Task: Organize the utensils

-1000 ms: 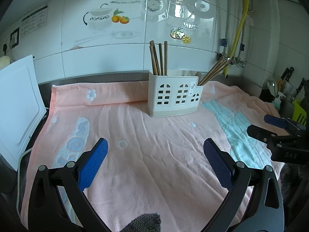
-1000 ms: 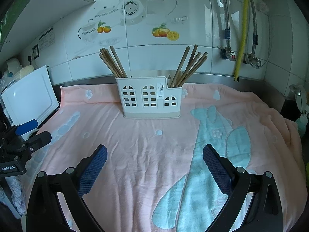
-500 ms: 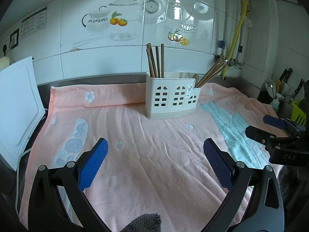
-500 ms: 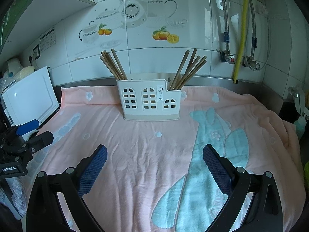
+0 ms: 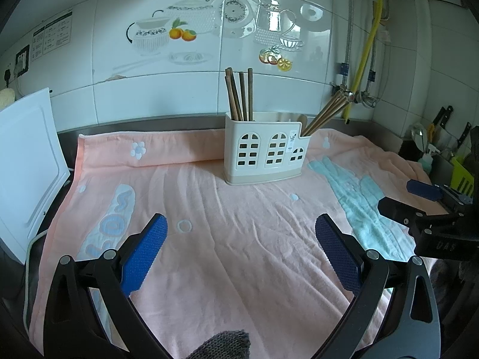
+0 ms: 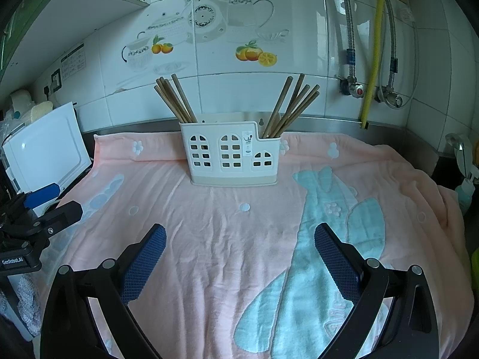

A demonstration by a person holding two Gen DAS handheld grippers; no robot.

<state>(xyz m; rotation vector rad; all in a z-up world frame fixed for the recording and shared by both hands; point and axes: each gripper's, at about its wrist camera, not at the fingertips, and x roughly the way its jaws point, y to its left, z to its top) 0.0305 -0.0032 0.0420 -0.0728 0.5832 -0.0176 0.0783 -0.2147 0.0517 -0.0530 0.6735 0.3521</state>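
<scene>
Left gripper (image 5: pixel 241 236) and right gripper (image 6: pixel 239 237) spread wide, holding nothing — above bare towel (image 6: pixel 215 239), well short of chopstick holder (image 6: pixel 229 157).

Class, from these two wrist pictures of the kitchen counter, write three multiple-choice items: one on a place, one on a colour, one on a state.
1. Where does the white utensil holder stand?
A. on the pink towel, near the wall
B. on the white board
C. in a sink

2. What colour are the pads of the left hand-held gripper?
A. red
B. blue
C. yellow

3. How is the right hand-held gripper?
A. shut on chopsticks
B. shut, empty
C. open, empty

Answers:
1 A, the towel lies under its base.
2 B, both pads show blue.
3 C, a wide gap shows only towel; the chopsticks sit in the holder.
</scene>
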